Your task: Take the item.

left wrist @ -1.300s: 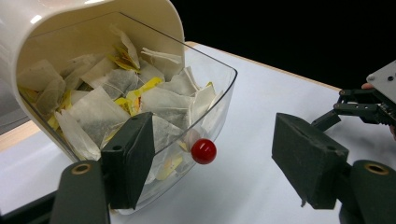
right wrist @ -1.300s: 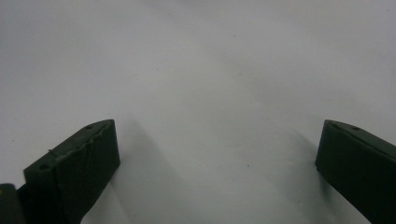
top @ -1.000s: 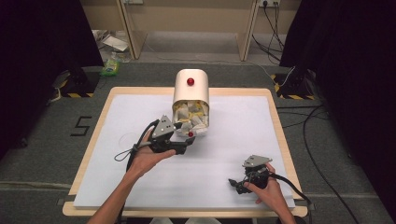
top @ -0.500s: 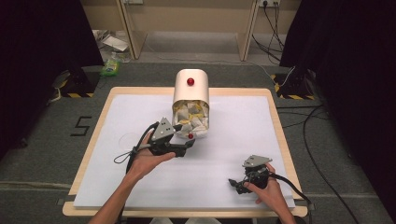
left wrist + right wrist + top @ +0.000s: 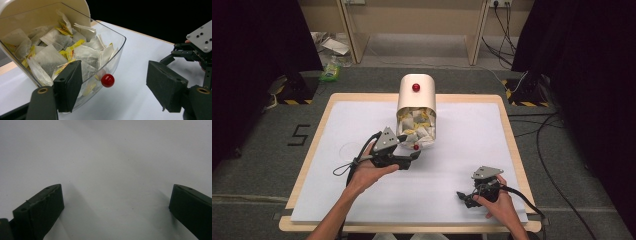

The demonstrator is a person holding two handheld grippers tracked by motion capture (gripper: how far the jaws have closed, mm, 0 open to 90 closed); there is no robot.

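L gripper [image 5: 412,156] sits at the mouth of the tea-bag dispenser [image 5: 416,95] mid-table, jaws spread wide w/ nothing between the pads – in the left gripper view one pad [image 5: 68,85] is right up against the clear drawer front [image 5: 110,57], the other hangs out over bare white table [image 5: 462,135]. Drawer is tipped open and packed w/ tea bags [image 5: 57,52]; its red knob [image 5: 107,80] is low on the clear wall, between the two pads but nearer the one by the drawer, not touched. Second red knob [image 5: 416,87] on top of the cream housing. R gripper [image 5: 467,196] rests near the front right of the table, well apart from the dispenser, jaws also wide open on nothing – the right gripper view has just the white surface between them. Step in hand looks like going for the drawer knob or a bag, can't say which. To do it well, prob.: center the jaws on the target before closing, come in level so the pad doesn't shove the light housing back, and close slow. If it's a bag, pinch one corner at the top of the pile, not a clump. R gripper could brace the housing if it slides.
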